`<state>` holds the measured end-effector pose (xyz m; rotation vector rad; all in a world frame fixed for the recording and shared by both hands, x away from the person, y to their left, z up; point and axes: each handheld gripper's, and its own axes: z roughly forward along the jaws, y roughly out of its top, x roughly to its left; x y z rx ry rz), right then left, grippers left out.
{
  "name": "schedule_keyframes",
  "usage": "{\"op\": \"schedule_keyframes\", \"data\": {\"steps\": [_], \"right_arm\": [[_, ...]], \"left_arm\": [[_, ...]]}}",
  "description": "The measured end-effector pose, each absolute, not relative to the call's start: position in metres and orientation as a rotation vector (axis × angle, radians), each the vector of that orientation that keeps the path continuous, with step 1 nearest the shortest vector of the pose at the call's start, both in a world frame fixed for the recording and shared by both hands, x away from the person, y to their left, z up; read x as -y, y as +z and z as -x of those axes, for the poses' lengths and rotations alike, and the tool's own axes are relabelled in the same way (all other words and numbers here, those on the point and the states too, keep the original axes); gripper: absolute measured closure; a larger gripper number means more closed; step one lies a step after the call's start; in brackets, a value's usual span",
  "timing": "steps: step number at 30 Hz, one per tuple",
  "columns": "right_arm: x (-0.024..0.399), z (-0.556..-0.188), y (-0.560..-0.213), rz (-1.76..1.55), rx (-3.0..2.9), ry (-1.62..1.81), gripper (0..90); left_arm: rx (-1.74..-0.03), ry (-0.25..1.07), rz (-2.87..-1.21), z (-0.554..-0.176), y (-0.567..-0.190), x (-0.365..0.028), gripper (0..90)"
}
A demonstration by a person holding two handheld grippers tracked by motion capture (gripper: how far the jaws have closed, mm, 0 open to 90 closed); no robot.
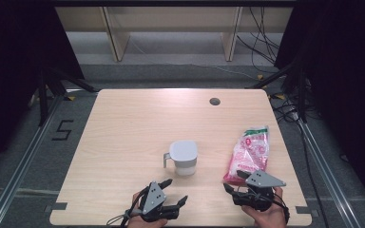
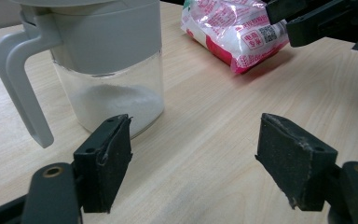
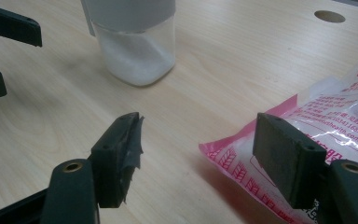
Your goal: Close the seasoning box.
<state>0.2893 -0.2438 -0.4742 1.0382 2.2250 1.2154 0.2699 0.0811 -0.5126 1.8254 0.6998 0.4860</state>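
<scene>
Nothing is gripped yet: the jug (image 1: 184, 157) stands lidded mid-table, the bag (image 1: 250, 153) lies sealed to its right, and both the left gripper (image 1: 177, 191) and right gripper (image 1: 233, 181) wait wide and empty at the near edge.

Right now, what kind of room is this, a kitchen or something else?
Probably a lab or recording room, not a kitchen. The wooden table stands between metal floor rails, black curtains hang at the sides, and loose cables lie on the floor behind.
</scene>
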Motion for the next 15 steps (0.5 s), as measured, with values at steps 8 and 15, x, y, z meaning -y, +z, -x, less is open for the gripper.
{"op": "schedule_keyframes", "data": {"steps": [8, 15], "right_arm": [[0.244, -0.2894, -0.4744, -1.034, -2.225, 1.215, 33.4], [0.244, -0.2891, -0.4742, -1.033, -2.226, 1.215, 33.4]], "left_arm": [[-0.723, 0.479, -1.816, -0.2693, -0.5138, -0.0817, 25.4], [-0.723, 0.468, -1.807, -0.2693, -0.5146, -0.081, 25.2]]}}
